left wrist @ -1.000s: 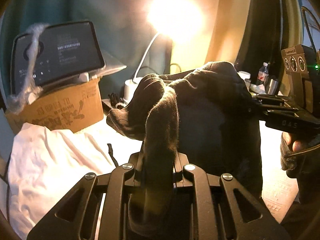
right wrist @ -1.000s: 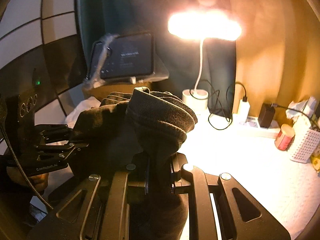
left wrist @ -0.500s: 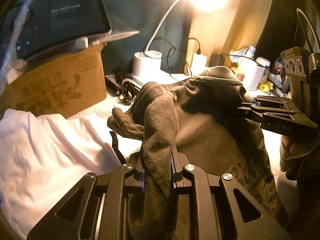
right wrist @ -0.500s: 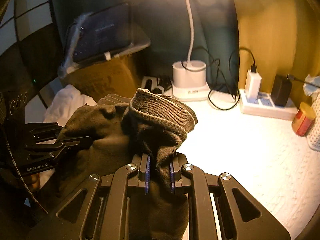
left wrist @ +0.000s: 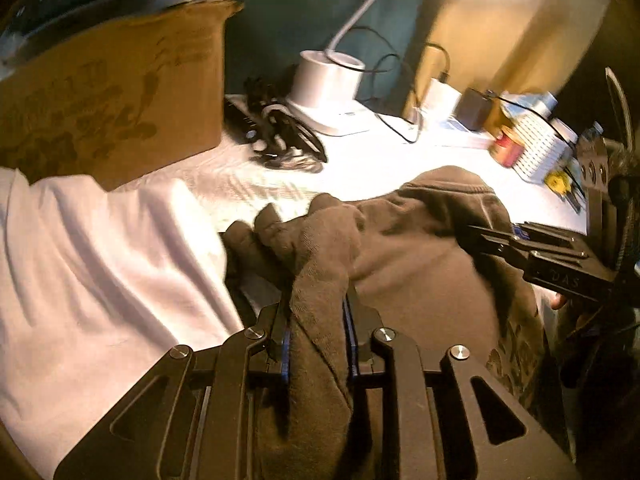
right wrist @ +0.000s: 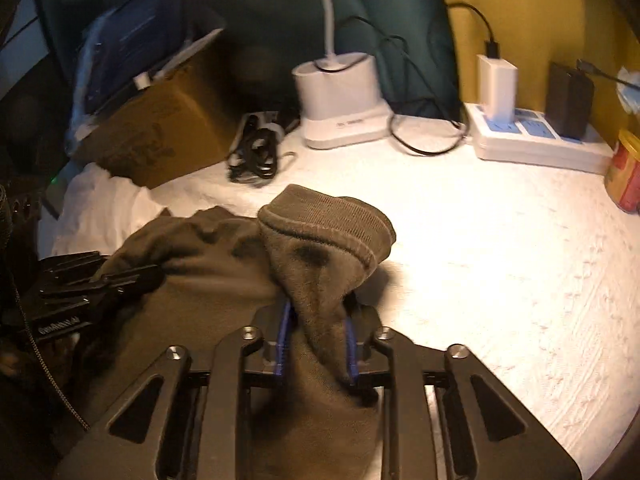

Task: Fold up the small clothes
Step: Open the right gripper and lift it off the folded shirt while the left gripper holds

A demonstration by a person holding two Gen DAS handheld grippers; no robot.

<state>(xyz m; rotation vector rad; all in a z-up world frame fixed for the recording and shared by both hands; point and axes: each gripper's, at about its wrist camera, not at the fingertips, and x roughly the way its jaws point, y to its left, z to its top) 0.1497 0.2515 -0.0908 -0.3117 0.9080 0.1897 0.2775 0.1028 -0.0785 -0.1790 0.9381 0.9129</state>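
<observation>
A small dark brown garment (left wrist: 404,264) hangs between both grippers just above the white table cover. My left gripper (left wrist: 316,336) is shut on a bunched edge of it. My right gripper (right wrist: 316,344) is shut on its ribbed hem or cuff (right wrist: 332,224). The right gripper also shows at the right of the left wrist view (left wrist: 520,248), and the left gripper at the left of the right wrist view (right wrist: 100,280). A white garment (left wrist: 92,272) lies crumpled on the table to the left.
A cardboard box (left wrist: 112,100) with a tablet on top stands at the back left. A white lamp base (right wrist: 340,100), a bundle of black cables (right wrist: 256,152), a power strip (right wrist: 536,140) with chargers and a red can (right wrist: 624,176) line the back.
Both grippers have come down and tilted toward the table with the brown garment. The lamp head has left the right wrist view and the garment is now close to the table surface.
</observation>
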